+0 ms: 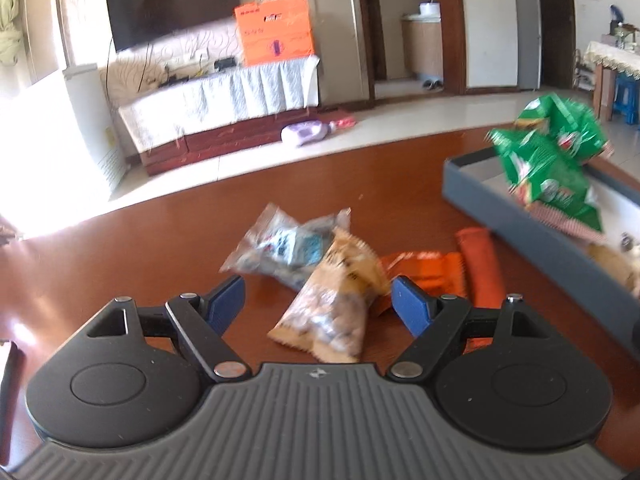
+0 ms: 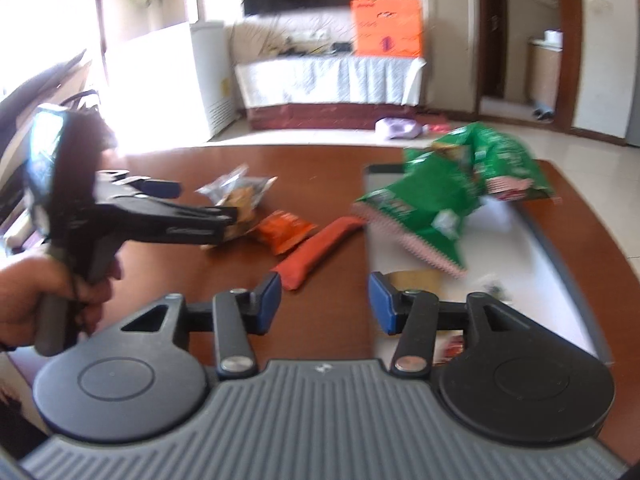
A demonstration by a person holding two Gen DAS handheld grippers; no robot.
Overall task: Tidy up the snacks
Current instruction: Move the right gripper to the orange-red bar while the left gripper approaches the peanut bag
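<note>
Right gripper [image 2: 324, 300]: held wide open and empty, low over the near edge of the grey tray [image 2: 568, 256].
Left gripper [image 1: 318, 304]: spread wide, gripping nothing, poised just above a tan nut packet [image 1: 332, 308] on the brown wooden table [image 1: 140, 248]; gripped from below by the left hand [image 2: 44, 304].
Loose snacks: tan packet lying partly over a clear foil pouch [image 1: 280, 244], an orange packet [image 1: 420, 270] just beside it, an orange-red stick pack [image 1: 480, 268] next to the tray wall.
Green chip bags [image 2: 448, 196]: blurred, apparently in mid-air above the tray and touching neither gripper; whether falling or tossed, impossible to tell.
Tray contents: a brownish packet and a small dark item at the near end, too blurred to name.
Background: television [image 1: 172, 4], orange box [image 1: 276, 28] on a cloth-covered cabinet.
Risk, judged: green bags possibly landing across the tray rim and sliding onto the table, owing to their tilt and crumpled bulk.
Risk, judged: tan packet and foil pouch overlapping, so a closing left gripper likely to pinch both or skid off slick film.
</note>
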